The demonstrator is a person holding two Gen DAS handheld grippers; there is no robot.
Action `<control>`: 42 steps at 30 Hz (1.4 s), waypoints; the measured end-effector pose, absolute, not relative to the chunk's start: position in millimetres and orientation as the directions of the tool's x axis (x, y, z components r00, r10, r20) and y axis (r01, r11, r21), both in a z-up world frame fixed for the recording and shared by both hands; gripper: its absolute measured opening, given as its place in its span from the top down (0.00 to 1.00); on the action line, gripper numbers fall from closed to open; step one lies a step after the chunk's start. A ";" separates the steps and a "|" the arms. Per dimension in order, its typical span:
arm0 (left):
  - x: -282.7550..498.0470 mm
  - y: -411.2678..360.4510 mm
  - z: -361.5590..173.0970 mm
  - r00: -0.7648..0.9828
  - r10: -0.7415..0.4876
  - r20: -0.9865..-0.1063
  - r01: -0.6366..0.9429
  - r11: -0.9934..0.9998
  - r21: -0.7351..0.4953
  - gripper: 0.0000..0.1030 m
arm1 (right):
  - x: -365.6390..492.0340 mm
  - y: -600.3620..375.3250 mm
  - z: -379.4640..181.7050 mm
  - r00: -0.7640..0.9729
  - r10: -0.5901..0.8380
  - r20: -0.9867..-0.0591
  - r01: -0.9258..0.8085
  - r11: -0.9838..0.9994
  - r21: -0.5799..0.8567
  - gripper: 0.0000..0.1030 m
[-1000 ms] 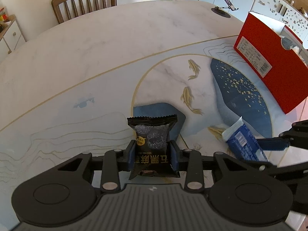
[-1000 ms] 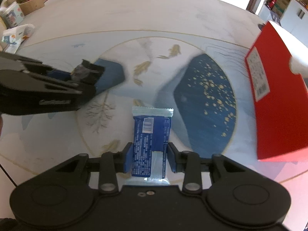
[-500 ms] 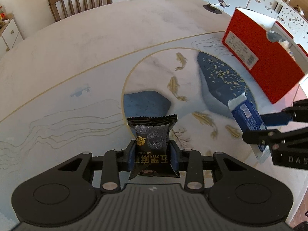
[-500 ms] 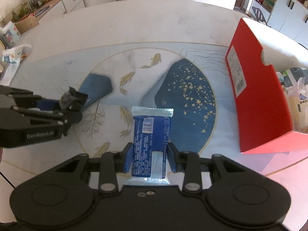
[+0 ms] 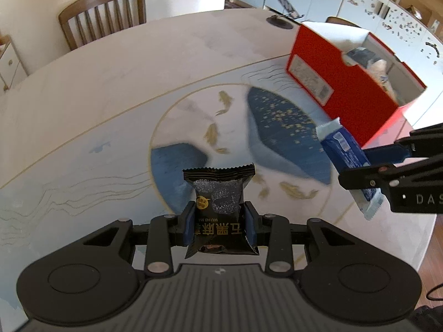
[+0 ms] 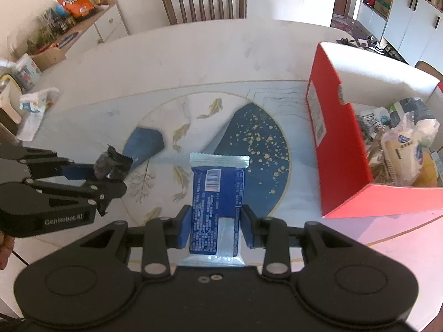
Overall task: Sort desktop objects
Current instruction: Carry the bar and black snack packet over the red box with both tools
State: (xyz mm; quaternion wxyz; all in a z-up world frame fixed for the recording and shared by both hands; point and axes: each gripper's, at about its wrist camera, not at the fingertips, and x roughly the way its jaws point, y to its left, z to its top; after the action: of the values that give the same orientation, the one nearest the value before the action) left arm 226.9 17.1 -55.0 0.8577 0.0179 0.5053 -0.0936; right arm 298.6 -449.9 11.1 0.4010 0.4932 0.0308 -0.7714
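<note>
My left gripper (image 5: 218, 227) is shut on a black snack packet (image 5: 220, 202) and holds it above the table. My right gripper (image 6: 216, 228) is shut on a blue and white snack packet (image 6: 217, 193), also held in the air. In the left wrist view the right gripper (image 5: 360, 177) shows at the right edge with the blue packet (image 5: 344, 149). In the right wrist view the left gripper (image 6: 108, 177) shows at the left with the black packet (image 6: 112, 164). An open red box (image 6: 340, 149) stands to the right and holds several wrapped items (image 6: 401, 146).
The round table (image 5: 116, 88) has a white marble top with a blue and gold fish pattern. A wooden chair (image 5: 103, 13) stands at its far side. A phone stand (image 5: 285, 13) sits at the far edge. A tissue pack (image 6: 36, 101) lies at the left edge.
Both grippers have risen and pulled back with their packets held. The table looks farther away and the inside of the red box has come into view.
</note>
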 end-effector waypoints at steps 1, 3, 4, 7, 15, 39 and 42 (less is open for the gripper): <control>225.9 13.8 -52.3 0.473 -0.145 -0.869 0.184 0.981 -0.064 0.67 | 297.5 -445.6 13.2 -0.192 -0.594 -0.781 0.648 -0.675 0.354 0.66; 223.8 6.8 -46.8 0.477 -0.154 -0.866 0.199 0.978 -0.065 0.67 | 295.6 -437.9 16.8 -0.196 -0.602 -0.774 0.646 -0.673 0.360 0.66; 222.9 3.0 -43.8 0.480 -0.156 -0.863 0.205 0.977 -0.063 0.67 | 294.4 -433.3 18.5 -0.199 -0.605 -0.771 0.644 -0.674 0.362 0.66; 220.3 -6.7 -35.8 0.486 -0.164 -0.858 0.212 0.975 -0.066 0.67 | 291.4 -420.0 22.7 -0.218 -0.605 -0.766 0.635 -0.684 0.360 0.66; 221.5 -35.8 -18.6 0.505 -0.186 -0.843 0.237 0.969 -0.072 0.67 | 278.8 -380.2 28.5 -0.241 -0.634 -0.735 0.608 -0.689 0.395 0.66; 275.8 -155.6 13.2 0.526 -0.260 -0.810 0.393 0.919 -0.040 0.67 | 205.0 -246.6 14.5 -0.411 -0.606 -0.681 0.440 -0.786 0.434 0.66; 284.2 -169.0 17.1 0.528 -0.270 -0.805 0.411 0.911 -0.036 0.67 | 194.8 -234.8 13.1 -0.426 -0.597 -0.679 0.424 -0.795 0.433 0.66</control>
State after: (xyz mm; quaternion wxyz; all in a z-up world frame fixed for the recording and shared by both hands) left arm 284.2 -169.0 17.1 0.8704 0.0791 0.4448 -0.1955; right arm 194.8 -234.8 13.1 0.3044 0.4406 -0.0982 -0.8388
